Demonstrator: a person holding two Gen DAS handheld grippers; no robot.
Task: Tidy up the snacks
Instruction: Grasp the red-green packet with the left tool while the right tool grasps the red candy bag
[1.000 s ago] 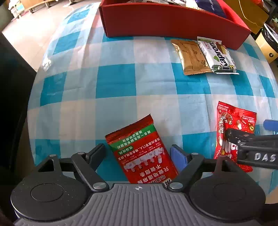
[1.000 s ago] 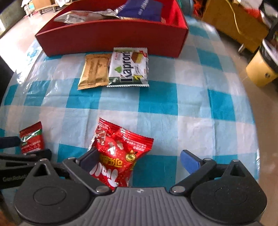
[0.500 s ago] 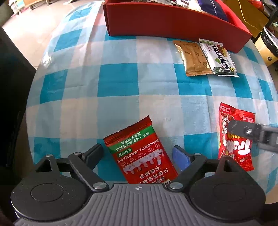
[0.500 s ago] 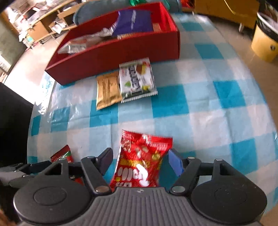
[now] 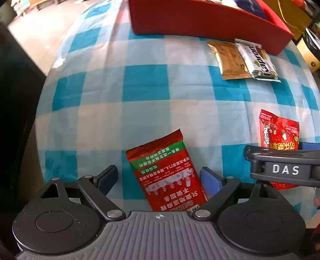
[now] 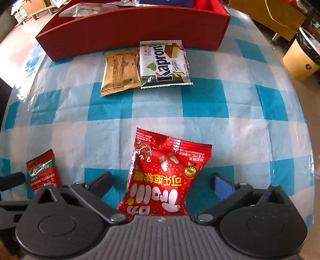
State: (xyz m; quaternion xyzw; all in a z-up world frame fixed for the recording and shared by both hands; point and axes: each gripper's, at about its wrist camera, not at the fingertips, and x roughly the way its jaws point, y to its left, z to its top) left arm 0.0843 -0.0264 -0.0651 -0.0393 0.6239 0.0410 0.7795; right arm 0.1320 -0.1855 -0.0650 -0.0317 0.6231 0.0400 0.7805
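The checked tabletop (image 6: pixel 220 104) carries a red box (image 6: pixel 130 26). Both jaws stand open: the right gripper (image 6: pixel 163 183) straddles the candy bag (image 6: pixel 166 180), the left gripper (image 5: pixel 159 179) the red packet (image 5: pixel 166 172). Close squarely, mid-packet, then lift.

- A blue-and-white checked tablecloth (image 6: pixel 210 104) covers the surface beneath and ahead of the tool.
- A yellow bin with a black liner (image 6: pixel 302 56) stands on the floor, far ahead to the right.
- A yellow cabinet (image 6: pixel 266 12) stands beyond it.
- Pale floor tiles (image 5: pixel 46 32) stretch far ahead on the left.
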